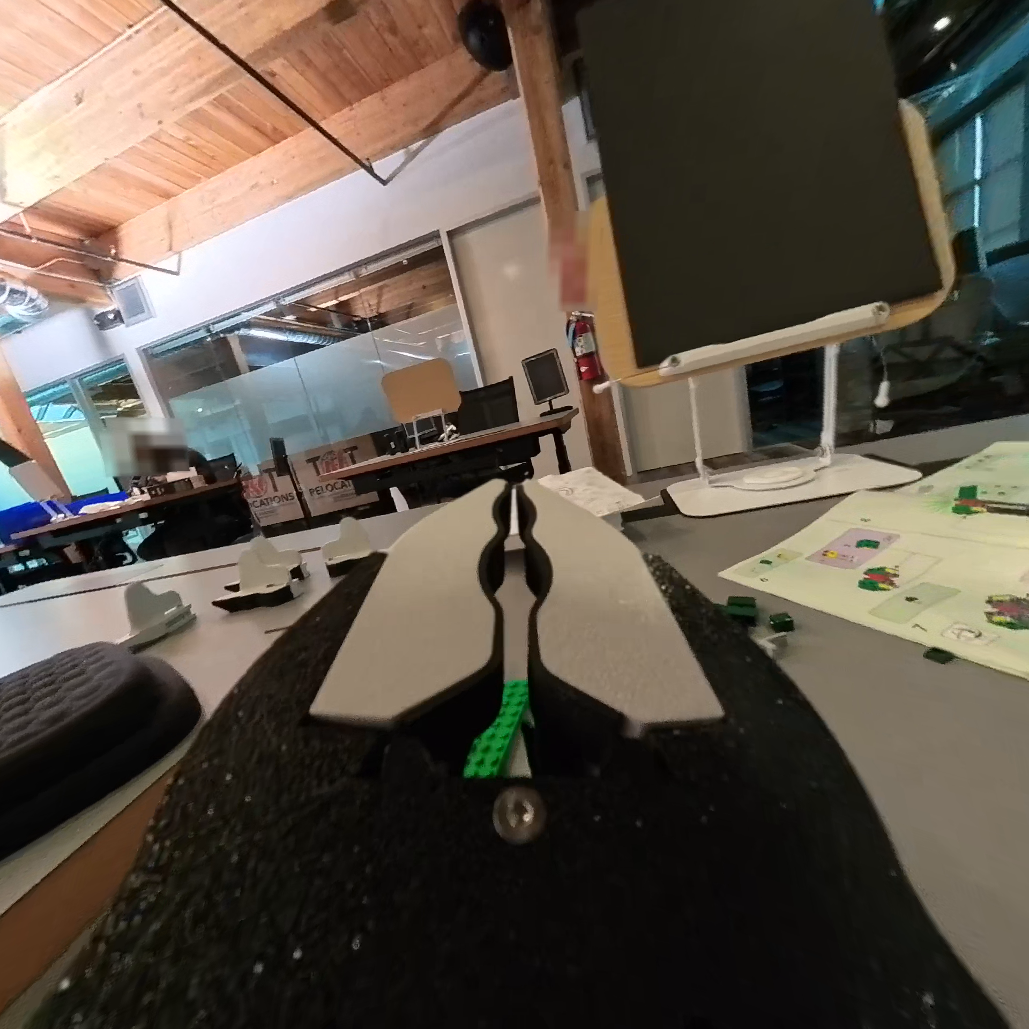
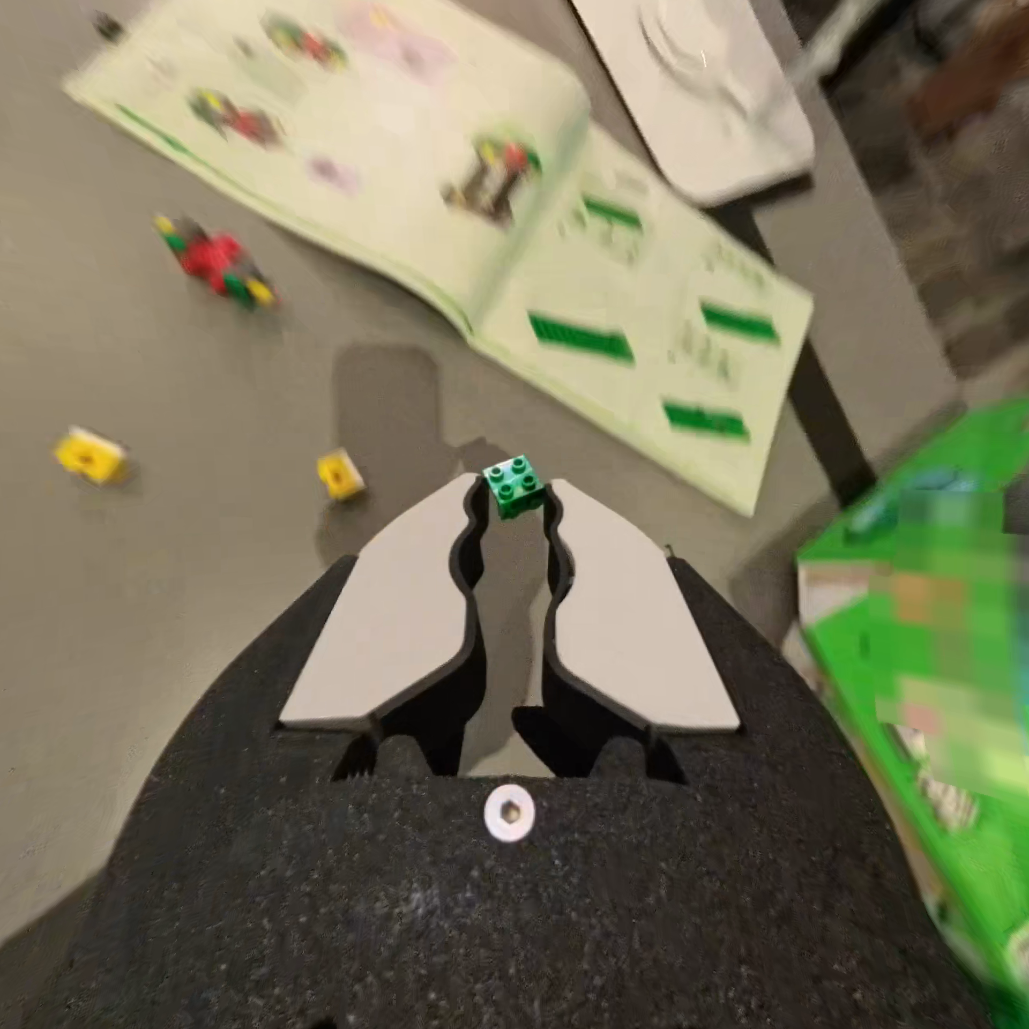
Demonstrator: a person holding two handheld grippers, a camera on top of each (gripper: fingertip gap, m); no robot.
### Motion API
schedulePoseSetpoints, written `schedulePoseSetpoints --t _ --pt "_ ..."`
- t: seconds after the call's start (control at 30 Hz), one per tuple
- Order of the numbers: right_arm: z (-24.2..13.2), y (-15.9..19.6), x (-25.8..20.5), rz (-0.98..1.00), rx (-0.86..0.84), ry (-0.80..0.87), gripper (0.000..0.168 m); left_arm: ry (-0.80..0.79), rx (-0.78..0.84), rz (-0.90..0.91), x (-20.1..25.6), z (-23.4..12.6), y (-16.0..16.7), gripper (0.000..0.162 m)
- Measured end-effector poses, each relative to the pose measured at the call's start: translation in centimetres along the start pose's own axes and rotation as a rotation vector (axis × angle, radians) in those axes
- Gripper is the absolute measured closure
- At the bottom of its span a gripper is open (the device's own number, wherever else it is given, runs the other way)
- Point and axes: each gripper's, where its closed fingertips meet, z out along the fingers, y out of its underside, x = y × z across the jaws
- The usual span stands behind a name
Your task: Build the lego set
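Above the grey table (image 2: 167, 390): right gripper (image 2: 513, 490) clamped on small green brick (image 2: 513, 492); left gripper (image 1: 517, 495) closed on long green plate (image 1: 499, 729).

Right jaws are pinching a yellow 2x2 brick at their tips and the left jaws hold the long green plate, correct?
Not quite: in the right wrist view, the 2x2 brick at the tips of the right gripper is green. The yellow pieces lie loose on the table. The left gripper does hold the long green plate, as the left wrist view shows.
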Motion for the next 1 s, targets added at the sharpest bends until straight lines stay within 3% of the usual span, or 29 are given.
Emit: schedulePoseSetpoints --t 0.1,0.2,0.33,0.4,0.5,0.57,0.63,0.77,0.9,1.0 --pt "-1.1 5.1 -0.1 0.103 -0.04 0.03 0.15 0.078 0.021 -0.031 2.8 0.5 -0.7 0.161" --pt "-0.8 7.4 -1.3 0.129 -0.043 0.008 0.15 0.289 0.049 -0.113 10.1 1.2 -2.4 0.159" --pt "0.6 8.3 -2.5 0.115 -0.064 -0.026 0.15 0.494 0.084 -0.061 19.5 1.5 -4.6 0.158" --pt "1.0 8.3 -3.0 0.115 -0.055 -0.049 0.149 0.52 0.093 -0.101 22.5 2.3 -5.3 0.158" --pt "0.8 7.6 -2.5 0.162 -0.001 -0.023 0.132 0.508 0.081 -0.167 25.8 4.1 -5.1 0.157" --pt "0.0 5.4 -3.0 0.191 0.106 -0.063 0.132 0.497 0.091 -0.189 26.6 4.7 -5.1 0.157" --pt "-0.6 3.1 -5.8 0.184 0.173 -0.227 0.137 0.487 0.109 -0.197 26.3 5.0 -5.4 0.157" --pt "-0.3 0.3 -12.1 0.218 0.155 -0.496 0.137 0.475 0.137 -0.108 25.0 4.6 -5.3 0.158" --pt "1.6 0.1 -12.9 0.157 0.109 -0.326 0.145 0.443 0.124 -0.047 24.1 4.9 -4.6 0.159" --pt "1.7 -0.2 -14.2 0.225 0.097 -0.342 0.145 0.451 0.13 -0.052 24.2 5.0 -4.8 0.159"
